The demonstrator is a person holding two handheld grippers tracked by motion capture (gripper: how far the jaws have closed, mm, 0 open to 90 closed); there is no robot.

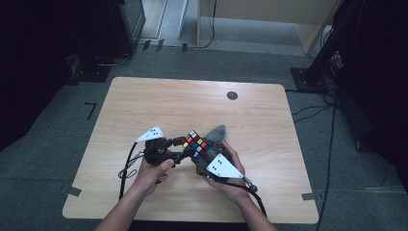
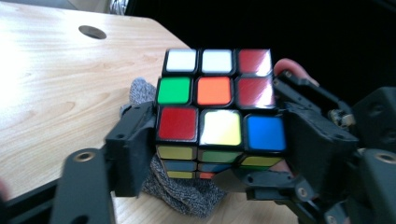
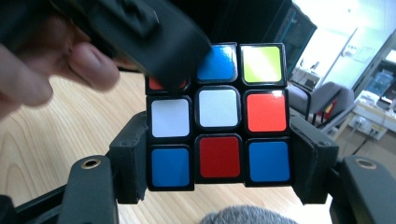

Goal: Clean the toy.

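High view: light wooden desk (image 1: pixel 144 101) on grey carpet, two forearms entering from the bottom edge.
Cube: multicoloured plastic puzzle cube with black edges (image 1: pixel 195 143), raised just above the desk near its front middle, between both claws.
Left claw (image 1: pixel 179 144): at the cube's left side, black jaws apart around the cube's lowest layer in the left gripper view (image 2: pixel 205 140), one jaw against each side of that layer; firm clamping or mere contact impossible to tell.
Right claw (image 1: pixel 202 156): at the cube's near right side, jaws clamped on the bottom row of the cube (image 3: pixel 218 116) in the right gripper view, one jaw flat against each side.
Cloth: grey knitted fabric piece (image 1: pixel 217 133), lying on the desk just behind and under the cube; same cloth below the cube in the left gripper view (image 2: pixel 184 193).
Desk hole: round dark cable opening (image 1: pixel 232 95), far right part of the desk, well apart from the cube.
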